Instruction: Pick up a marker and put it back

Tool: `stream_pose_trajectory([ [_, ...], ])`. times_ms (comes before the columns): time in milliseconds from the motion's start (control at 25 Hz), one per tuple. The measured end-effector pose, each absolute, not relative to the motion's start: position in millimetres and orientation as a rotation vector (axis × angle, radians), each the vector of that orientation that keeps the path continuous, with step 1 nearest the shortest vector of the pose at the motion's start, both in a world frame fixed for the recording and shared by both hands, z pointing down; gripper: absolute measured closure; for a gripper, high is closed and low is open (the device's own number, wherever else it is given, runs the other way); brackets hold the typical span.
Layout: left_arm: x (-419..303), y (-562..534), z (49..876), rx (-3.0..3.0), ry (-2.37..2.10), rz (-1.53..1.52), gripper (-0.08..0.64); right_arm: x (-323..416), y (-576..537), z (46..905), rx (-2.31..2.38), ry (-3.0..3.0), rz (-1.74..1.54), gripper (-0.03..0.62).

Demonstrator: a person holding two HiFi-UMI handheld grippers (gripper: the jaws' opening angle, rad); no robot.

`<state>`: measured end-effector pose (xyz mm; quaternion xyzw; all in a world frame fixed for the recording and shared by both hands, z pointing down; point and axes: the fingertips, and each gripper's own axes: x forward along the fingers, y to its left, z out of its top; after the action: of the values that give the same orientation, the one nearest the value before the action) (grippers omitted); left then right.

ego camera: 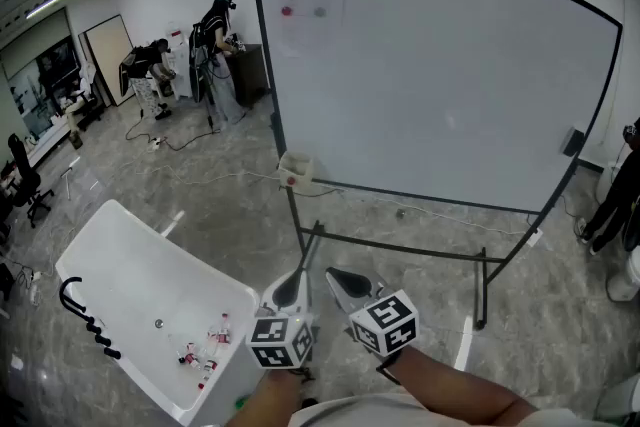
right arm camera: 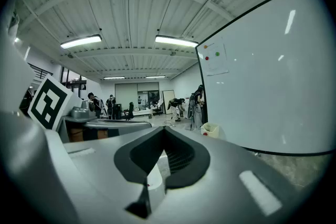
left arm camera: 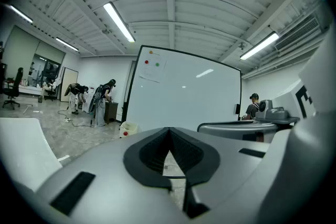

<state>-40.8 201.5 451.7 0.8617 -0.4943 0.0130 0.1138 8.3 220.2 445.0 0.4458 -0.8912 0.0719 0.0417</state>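
Several small red-and-white items, possibly markers [ego camera: 205, 355], lie on a white table [ego camera: 120, 265] at lower left; they are too small to be sure. My left gripper [ego camera: 290, 289] and right gripper [ego camera: 346, 283] hang side by side in front of me, above the floor and to the right of the table. Both are shut with nothing held. In the left gripper view the left gripper [left arm camera: 169, 129] has its dark pads meeting at the tip. The right gripper [right arm camera: 164, 128] looks the same in its own view. A large whiteboard [ego camera: 440, 75] stands ahead.
A small white box [ego camera: 295, 170] hangs at the whiteboard's lower left corner. The board's stand [ego camera: 400, 250] has legs on the floor ahead. A black hooked object [ego camera: 85, 315] lies on the table. People [ego camera: 215, 40] work far left; another person [ego camera: 612, 200] stands at right.
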Motion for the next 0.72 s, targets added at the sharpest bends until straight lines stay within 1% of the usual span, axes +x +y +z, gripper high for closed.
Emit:
stream_pose_trajectory([
  [320, -51, 191, 460, 2.514, -1.422, 0.034, 0.557, -1, 208, 445, 1.378, -2.756, 0.238, 0.591],
  [720, -103, 153, 460, 2.564, -1.329, 0.068, 0.557, -48, 176, 451, 1.495, -2.696, 0.261, 0.591],
])
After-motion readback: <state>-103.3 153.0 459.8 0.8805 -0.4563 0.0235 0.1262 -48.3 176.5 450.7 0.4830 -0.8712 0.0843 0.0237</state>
